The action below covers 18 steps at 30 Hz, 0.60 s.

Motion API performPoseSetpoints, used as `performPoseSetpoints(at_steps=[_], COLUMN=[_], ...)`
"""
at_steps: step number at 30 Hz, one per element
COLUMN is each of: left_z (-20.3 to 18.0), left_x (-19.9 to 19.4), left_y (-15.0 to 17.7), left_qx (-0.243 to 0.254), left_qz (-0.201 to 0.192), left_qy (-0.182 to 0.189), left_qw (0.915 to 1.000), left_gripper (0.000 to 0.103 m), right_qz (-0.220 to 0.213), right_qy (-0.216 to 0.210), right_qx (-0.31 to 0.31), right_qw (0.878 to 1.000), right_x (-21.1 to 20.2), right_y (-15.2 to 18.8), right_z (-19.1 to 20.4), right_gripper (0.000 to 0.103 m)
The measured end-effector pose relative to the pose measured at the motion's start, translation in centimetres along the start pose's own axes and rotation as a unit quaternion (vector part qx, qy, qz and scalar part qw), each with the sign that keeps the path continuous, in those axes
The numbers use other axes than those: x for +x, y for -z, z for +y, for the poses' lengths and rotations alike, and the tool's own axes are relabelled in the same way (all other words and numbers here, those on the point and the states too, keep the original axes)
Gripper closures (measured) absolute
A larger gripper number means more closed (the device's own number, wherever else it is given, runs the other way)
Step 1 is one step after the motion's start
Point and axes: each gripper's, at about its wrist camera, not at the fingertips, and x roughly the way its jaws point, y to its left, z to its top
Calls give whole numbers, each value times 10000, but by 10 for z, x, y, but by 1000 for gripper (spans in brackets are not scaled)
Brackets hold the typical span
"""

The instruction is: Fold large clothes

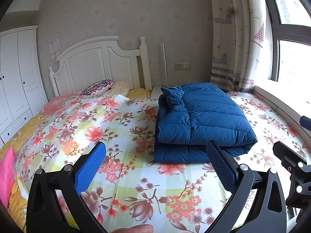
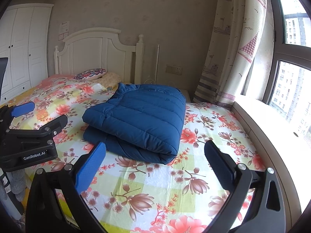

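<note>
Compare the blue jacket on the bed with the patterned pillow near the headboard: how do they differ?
The blue jacket is plain, quilted and folded into a thick bundle; the patterned pillow has a multicoloured print. The jacket lies mid-bed near both open grippers; the pillow sits far back by the headboard. The jacket looks larger. Both rest on the bed.

The jacket (image 1: 204,120) (image 2: 140,120) is a large, deep blue quilted puffer, stitched in parallel channels. It is folded into a thick rectangular bundle of stacked layers, lying flat on the bed (image 1: 120,167). A rounded fold edge faces the cameras, with a lower layer showing beneath it. At the far end a gathered, crumpled part sticks up slightly. It lies just ahead of the left gripper (image 1: 157,167), off toward its right finger, and ahead of the right gripper (image 2: 155,167), between its fingers and leaning left. Neither gripper touches it.
</note>
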Motion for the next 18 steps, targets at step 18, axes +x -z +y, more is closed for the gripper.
performPoseSetpoints(at_steps=[18], left_z=[95], left_x=[89], left_y=[8], left_qx=[-351], left_qz=[829], left_qy=[-514], left_qw=[9946], left_gripper=[4], right_qz=[547], right_qy=[217], right_qx=[29], right_qw=[9983], right_x=[48], right_y=[7], right_z=[-67], right_gripper=[3])
